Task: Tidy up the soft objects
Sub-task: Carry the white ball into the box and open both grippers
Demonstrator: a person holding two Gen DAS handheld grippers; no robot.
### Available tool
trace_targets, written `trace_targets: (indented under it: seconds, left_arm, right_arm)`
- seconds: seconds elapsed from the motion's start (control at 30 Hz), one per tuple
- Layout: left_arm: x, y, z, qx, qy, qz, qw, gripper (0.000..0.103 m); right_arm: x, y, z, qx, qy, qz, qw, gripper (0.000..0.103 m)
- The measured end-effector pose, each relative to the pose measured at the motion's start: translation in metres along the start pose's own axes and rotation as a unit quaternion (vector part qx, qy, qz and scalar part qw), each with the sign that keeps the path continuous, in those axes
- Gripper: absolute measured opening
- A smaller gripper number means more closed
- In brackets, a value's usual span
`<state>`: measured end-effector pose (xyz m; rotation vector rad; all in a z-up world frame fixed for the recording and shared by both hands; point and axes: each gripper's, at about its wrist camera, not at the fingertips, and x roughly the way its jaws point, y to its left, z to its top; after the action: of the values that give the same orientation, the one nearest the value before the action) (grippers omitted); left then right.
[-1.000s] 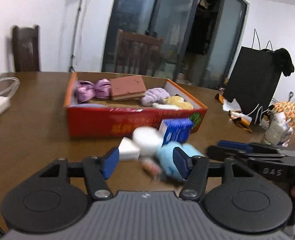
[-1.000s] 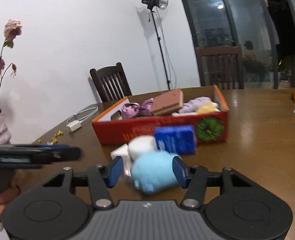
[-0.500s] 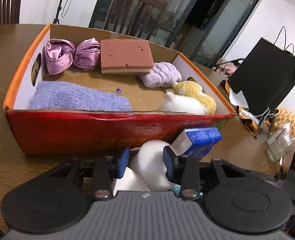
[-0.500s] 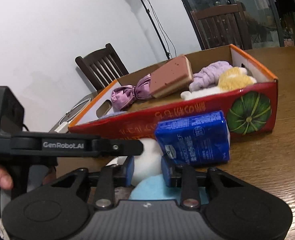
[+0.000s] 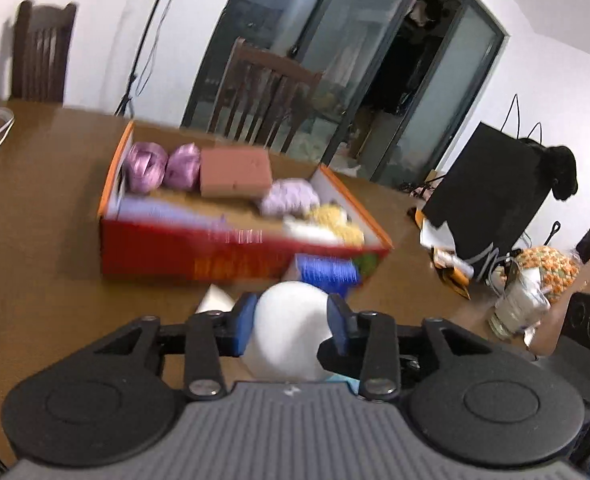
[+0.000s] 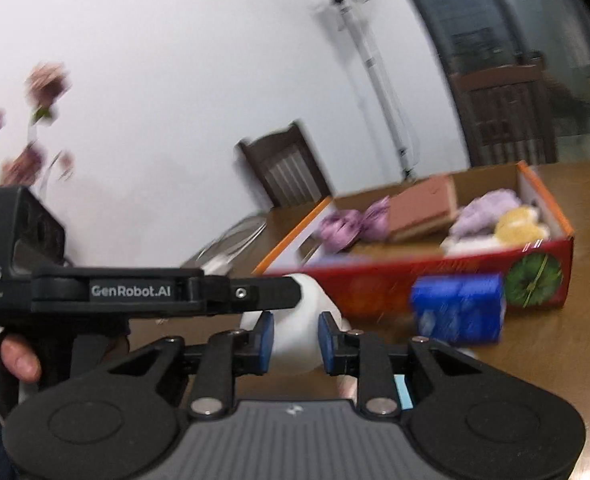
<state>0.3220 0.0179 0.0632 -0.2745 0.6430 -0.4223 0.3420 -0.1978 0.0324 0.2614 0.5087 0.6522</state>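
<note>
My left gripper [image 5: 293,322] is shut on a white soft ball [image 5: 289,334] and holds it above the table, in front of the red cardboard box [image 5: 199,262]. The box holds purple cloths [image 5: 161,164], a brown sponge block [image 5: 235,172], a lilac cloth and a yellow plush [image 5: 337,220]. A blue tissue pack [image 5: 327,272] stands against the box front. In the right wrist view my right gripper [image 6: 293,338] has its blue fingers on either side of the same white ball [image 6: 301,336]; the left gripper [image 6: 135,290] crosses just above it. A light blue plush [image 6: 401,394] shows below the right gripper.
A white wedge [image 5: 215,300] lies on the brown table [image 5: 35,220] left of the ball. A black bag [image 5: 491,188], papers and a plastic packet [image 5: 519,306] stand at the right. Chairs ring the table; flowers [image 6: 35,120] stand at the left.
The left gripper has lifted the white ball up off the table and pulled back from the box. The right gripper's fingers have come in around the same ball.
</note>
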Motion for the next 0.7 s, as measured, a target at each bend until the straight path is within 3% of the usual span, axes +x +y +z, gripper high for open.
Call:
trace_targets:
  seconds: [0.1, 0.3, 0.7]
  left_arm:
    - [-0.016, -0.008, -0.03, -0.006, 0.006, 0.012, 0.9999, 0.039]
    - [-0.02, -0.014, -0.063, -0.019, 0.024, -0.007, 0.9995, 0.039]
    - [-0.018, 0.0, -0.096, -0.039, 0.043, -0.008, 0.9983, 0.039]
  right_arm:
    - [-0.016, 0.013, -0.024, -0.01, 0.034, 0.016, 0.999, 0.024]
    - [-0.031, 0.019, -0.068, 0.009, 0.099, 0.013, 0.995, 0.025]
    - [-0.053, 0.011, -0.09, 0.044, 0.097, -0.011, 0.994, 0.025]
